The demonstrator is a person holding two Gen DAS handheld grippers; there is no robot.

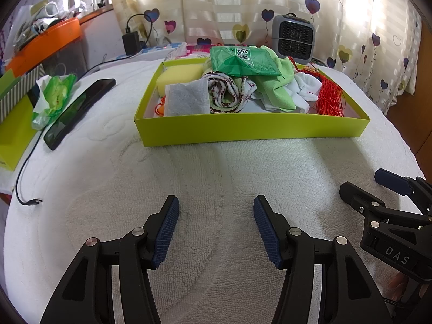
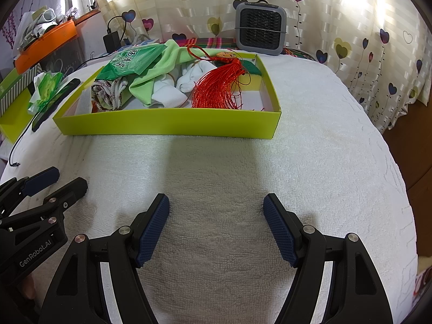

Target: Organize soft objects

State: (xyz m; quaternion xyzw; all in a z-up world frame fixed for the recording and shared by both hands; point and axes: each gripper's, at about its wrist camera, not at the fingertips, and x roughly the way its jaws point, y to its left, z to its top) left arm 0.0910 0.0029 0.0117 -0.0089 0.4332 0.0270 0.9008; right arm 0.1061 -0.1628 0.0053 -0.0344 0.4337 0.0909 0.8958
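Resting near on the white towel [image 1: 216,167]: left gripper [image 1: 216,226] and right gripper [image 2: 216,226], both spread wide, empty | soft objects [image 1: 243,86] heaped in far green tray [image 1: 251,129] | fits either sorting pending or gathering finished

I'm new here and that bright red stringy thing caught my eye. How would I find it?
Look in the lime-green tray on the white towel. At its right end, beside the white socks, lies the red tassel, the only bundle of loose shiny threads there.

Bright backlight glares through the curtains [image 2: 351,5]; sharp focus, fisheye-bent, vignetted edges.
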